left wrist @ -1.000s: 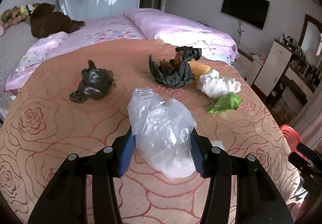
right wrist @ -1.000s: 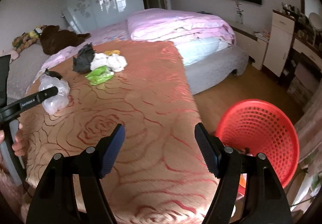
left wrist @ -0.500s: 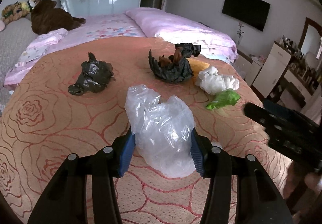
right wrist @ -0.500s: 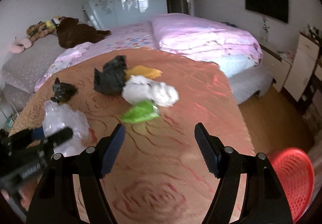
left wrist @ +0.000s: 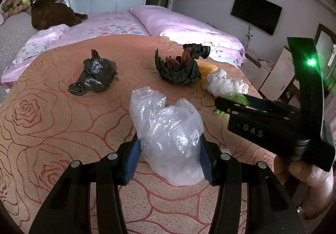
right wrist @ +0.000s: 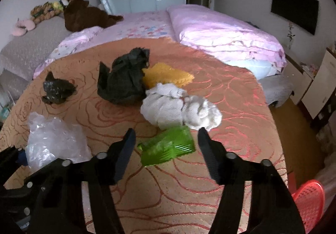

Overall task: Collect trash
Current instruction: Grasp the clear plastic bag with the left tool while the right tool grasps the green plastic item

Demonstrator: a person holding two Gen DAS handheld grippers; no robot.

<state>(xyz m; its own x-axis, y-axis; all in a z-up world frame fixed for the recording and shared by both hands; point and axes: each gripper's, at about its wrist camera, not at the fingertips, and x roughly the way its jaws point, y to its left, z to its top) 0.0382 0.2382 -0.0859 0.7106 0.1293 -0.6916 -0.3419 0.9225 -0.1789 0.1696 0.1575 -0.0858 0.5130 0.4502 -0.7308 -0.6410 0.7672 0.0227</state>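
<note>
Clear plastic bag point(left wrist: 170, 139) is clamped between the blue pads of the left gripper point(left wrist: 169, 156), resting on the orange rose-patterned bedspread point(left wrist: 52, 124). The right gripper point(right wrist: 166, 150) has just been closing; its jaws stand apart on either side of the green wrapper point(right wrist: 168, 146), with gaps showing between the pads and the wrapper. The wrapper lies on the bedspread, touching the white crumpled cloth point(right wrist: 180, 108) behind it. Beyond the cloth lie 1 yellow item point(right wrist: 168, 76) and 2 black bags: a large one point(right wrist: 124, 78) and a small one point(right wrist: 56, 89) well to the left. A red basket point(right wrist: 308, 198) stands on the floor at lower right.
</note>
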